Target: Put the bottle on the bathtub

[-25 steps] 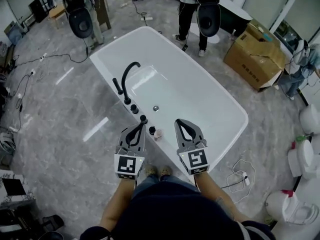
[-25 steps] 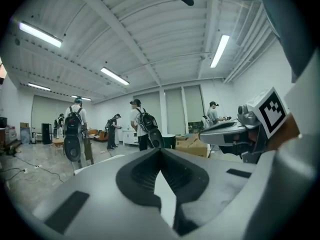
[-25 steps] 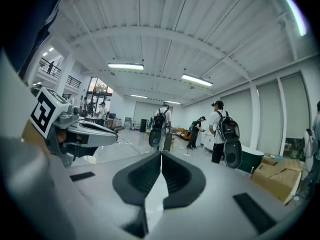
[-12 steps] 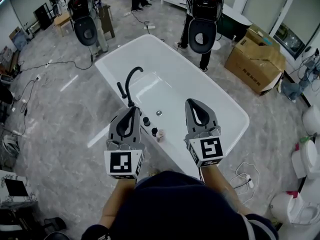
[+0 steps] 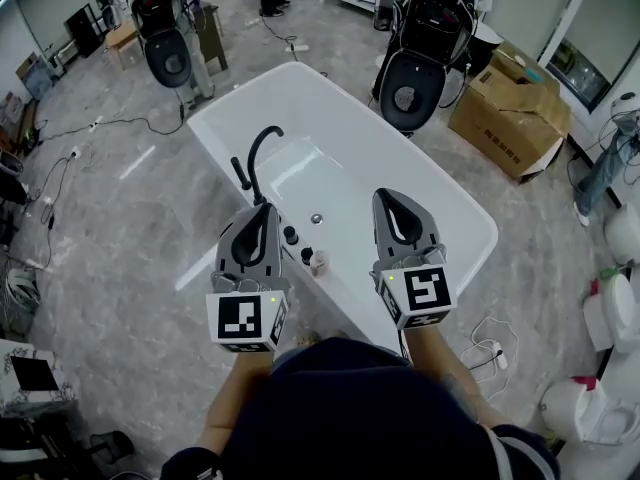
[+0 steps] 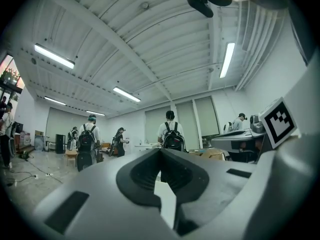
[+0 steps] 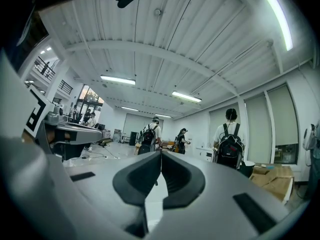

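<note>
Both grippers are held up over the near end of the bathtub (image 5: 240,93), side by side and well apart. The left gripper (image 5: 262,218) has its jaws pressed together with nothing between them, and its own view looks level across the room to a person with a backpack (image 6: 171,134). The right gripper (image 5: 395,203) is likewise closed on nothing.

Between the two, in the head view, the bottle (image 5: 320,261) stands on the tub's near left rim. It is small and pale, just right of two black knobs (image 5: 290,235) and close to the inner edge of the rim. Neither gripper touches it. Further along the same rim rises a black curved faucet (image 5: 258,153), which arches over the basin. The basin is white, with a drain (image 5: 316,218) near the knobs.

The grey floor (image 5: 120,228) lies open to the left of the tub, apart from cables near the left edge. To the right the gap is tighter: a cable (image 5: 488,353) lies near the tub's near right corner, and toilets (image 5: 615,313) line the right edge. A cardboard box (image 5: 510,113) sits off the far right side. A second person with a backpack (image 5: 420,53) stands close against the tub's far right rim.
</note>
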Available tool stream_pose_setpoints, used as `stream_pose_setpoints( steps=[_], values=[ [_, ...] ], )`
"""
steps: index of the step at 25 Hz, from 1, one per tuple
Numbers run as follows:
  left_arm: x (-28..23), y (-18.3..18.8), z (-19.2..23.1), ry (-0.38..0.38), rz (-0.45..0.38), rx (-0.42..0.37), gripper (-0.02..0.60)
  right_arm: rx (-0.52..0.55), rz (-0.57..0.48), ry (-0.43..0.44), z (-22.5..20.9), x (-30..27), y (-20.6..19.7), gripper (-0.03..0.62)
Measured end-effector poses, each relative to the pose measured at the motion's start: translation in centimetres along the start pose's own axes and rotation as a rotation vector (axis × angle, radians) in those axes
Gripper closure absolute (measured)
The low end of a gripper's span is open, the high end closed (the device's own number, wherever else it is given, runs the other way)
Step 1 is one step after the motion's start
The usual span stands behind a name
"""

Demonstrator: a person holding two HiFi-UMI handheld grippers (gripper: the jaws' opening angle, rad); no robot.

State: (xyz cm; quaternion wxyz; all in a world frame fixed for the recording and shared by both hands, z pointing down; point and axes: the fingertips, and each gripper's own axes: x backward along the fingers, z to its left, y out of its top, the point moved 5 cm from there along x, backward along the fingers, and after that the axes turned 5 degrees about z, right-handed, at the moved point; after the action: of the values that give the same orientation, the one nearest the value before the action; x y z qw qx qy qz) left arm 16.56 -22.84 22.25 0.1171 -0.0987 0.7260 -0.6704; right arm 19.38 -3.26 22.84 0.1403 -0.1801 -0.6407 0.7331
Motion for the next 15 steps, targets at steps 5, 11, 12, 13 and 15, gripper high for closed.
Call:
stream_pose_setpoints(
  steps=[5, 11, 12, 13, 15],
  values=[
    [0.0, 0.0, -0.7, -0.002, 0.008, -0.014, 0.558, -0.004, -0.005, 0.021, -0.2, 0.5, 0.0, 0.568],
    [0.3, -0.6, -1.4, -0.010, 0.018, -0.016, 0.558, 0.004, -0.020, 0.016, -0.4, 1.2, -0.1, 0.568],
    [0.4, -0.6, -1.4, -0.008, 0.021, -0.017, 0.558, -0.001, -0.022, 0.017, -0.5, 1.3, 0.0, 0.568],
    [0.4, -0.6, -1.5, -0.006, 0.023, -0.017, 0.558, -0.002, -0.025, 0.018, -0.5, 1.2, 0.1, 0.568],
    [0.3, -0.5, -1.7, 0.000, 0.021, -0.021, 0.558, 0.011, -0.028, 0.025, -0.8, 1.3, 0.0, 0.568]
  ],
)
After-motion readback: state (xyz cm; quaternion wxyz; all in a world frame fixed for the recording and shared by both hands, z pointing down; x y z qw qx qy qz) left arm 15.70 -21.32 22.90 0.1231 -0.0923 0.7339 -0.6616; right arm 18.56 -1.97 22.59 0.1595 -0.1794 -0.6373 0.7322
